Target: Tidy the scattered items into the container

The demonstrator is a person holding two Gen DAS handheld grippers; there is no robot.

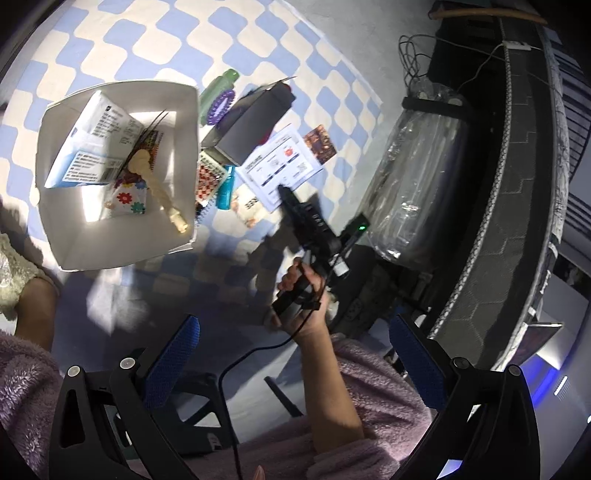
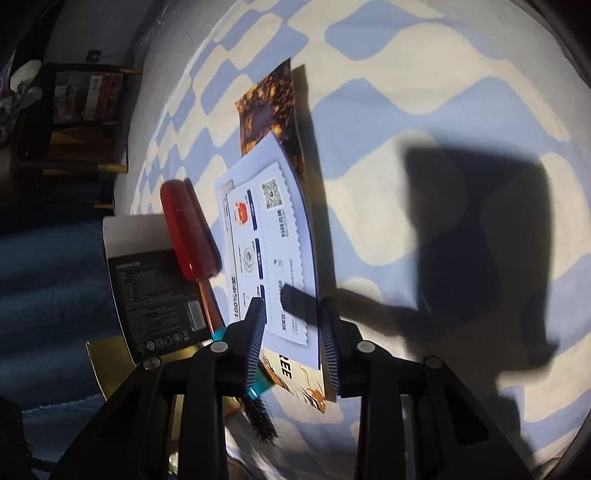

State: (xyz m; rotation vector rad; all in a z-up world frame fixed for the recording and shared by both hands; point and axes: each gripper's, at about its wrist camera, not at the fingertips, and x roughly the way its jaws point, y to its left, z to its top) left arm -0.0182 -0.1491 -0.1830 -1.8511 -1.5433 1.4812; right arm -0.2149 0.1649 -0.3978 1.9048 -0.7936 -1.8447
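Right gripper (image 2: 291,314) straddles the white leaflet (image 2: 273,251), jaws narrowed, pads not yet pinching it. Leaflet lies right of the white container (image 1: 184,147). Left gripper (image 1: 295,365) spread wide, empty.

The left claw (image 1: 293,365) stands wide open with nothing between its blue pads (image 1: 173,360). Ahead of it and to the left, a white box (image 1: 186,122) on the checked blue-and-cream cloth (image 1: 122,35) holds a blue-and-white carton (image 1: 92,144) and a cream twisted stick (image 1: 162,195). Straight ahead, a hand (image 1: 306,302) holds the right claw (image 1: 282,190), its tip down on a white printed leaflet (image 1: 284,162).
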